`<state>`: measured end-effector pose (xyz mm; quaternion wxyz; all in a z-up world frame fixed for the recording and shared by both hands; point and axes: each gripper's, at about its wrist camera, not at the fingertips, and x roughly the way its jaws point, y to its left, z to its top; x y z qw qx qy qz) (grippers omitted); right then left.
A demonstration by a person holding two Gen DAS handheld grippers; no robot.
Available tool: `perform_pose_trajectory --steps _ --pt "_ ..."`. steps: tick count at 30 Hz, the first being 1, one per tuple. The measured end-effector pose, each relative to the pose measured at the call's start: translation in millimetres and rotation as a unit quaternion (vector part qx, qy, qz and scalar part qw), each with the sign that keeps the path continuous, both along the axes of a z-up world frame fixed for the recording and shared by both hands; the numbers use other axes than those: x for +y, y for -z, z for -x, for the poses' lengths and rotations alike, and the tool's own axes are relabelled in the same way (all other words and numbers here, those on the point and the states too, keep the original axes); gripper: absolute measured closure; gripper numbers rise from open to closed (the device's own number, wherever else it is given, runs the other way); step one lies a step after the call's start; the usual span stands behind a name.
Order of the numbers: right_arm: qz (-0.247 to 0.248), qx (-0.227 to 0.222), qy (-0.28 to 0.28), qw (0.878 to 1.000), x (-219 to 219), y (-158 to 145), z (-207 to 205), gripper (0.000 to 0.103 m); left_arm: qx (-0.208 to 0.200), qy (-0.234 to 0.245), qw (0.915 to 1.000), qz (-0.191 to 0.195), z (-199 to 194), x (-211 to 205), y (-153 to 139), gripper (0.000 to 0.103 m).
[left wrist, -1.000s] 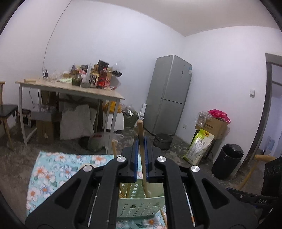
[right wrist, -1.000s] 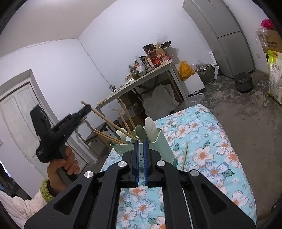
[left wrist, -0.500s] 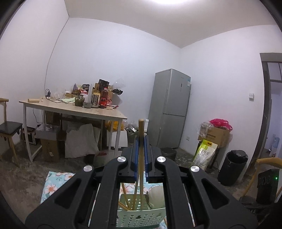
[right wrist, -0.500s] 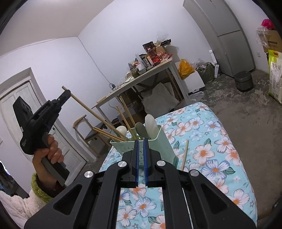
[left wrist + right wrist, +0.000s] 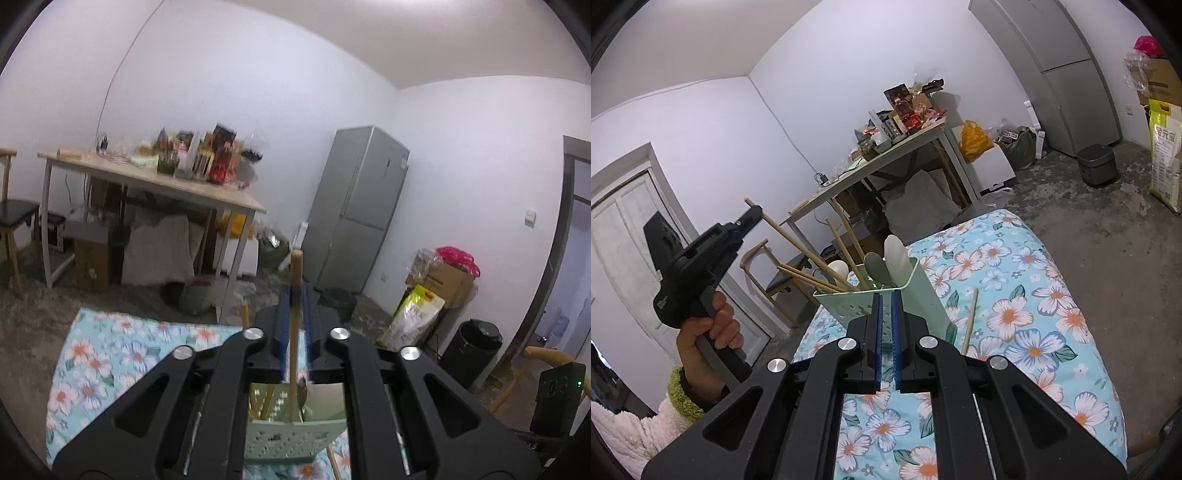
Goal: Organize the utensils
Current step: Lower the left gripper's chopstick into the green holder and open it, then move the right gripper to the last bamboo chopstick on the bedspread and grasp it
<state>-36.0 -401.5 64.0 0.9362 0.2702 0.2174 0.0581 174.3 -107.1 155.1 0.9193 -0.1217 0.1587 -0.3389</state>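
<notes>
A pale green utensil holder [image 5: 916,295] stands on the floral tablecloth [image 5: 1027,325], with spoons and several wooden chopsticks in it. My left gripper [image 5: 296,295] is shut on one wooden chopstick [image 5: 294,332] whose lower end reaches into the holder [image 5: 295,439]. In the right wrist view the left gripper [image 5: 753,214] is up and left of the holder, with that chopstick [image 5: 798,243] slanting down into it. My right gripper [image 5: 886,295] is shut and empty, just in front of the holder. One loose chopstick [image 5: 970,317] lies on the cloth right of the holder.
A cluttered wooden table [image 5: 155,181] stands behind, with a chair [image 5: 14,214] to its left. A grey fridge [image 5: 358,210], a black bin [image 5: 469,350] and a yellow-green sack [image 5: 413,314] stand at the right. A white door [image 5: 631,236] is at the left.
My left gripper has come down and tilted forward again with the chopstick, so its lower end sits deeper in the holder. The right gripper has stayed in place.
</notes>
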Motion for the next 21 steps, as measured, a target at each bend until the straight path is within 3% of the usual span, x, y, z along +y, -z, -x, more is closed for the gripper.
perform_pose_trajectory --steps 1,6,7,11,16,21 --pt "-0.001 0.002 0.000 1.000 0.1 0.5 -0.5 0.097 0.009 0.001 1.0000 0.003 -2.3 2.3 2.4 0.061" --pt "0.000 0.011 -0.001 1.000 -0.3 1.7 -6.0 0.095 0.027 0.002 0.9993 0.028 4.0 21.1 7.8 0.036" --pt "-0.001 0.013 0.000 1.000 -1.3 2.3 -8.2 0.089 0.028 0.001 0.9992 0.028 7.1 25.8 8.2 0.031" --pt "-0.014 0.038 0.007 0.999 -11.8 14.8 -28.0 0.072 0.034 0.004 0.9991 0.023 21.4 46.4 13.4 0.021" --pt "-0.040 0.131 -0.012 0.990 -23.7 56.9 -71.3 0.069 0.050 -0.004 0.9987 0.000 43.0 72.7 28.6 0.015" --pt "-0.041 0.204 -0.012 0.978 -29.0 103.5 -107.6 0.069 0.088 -0.025 0.9945 -0.052 65.1 96.2 63.7 0.014"
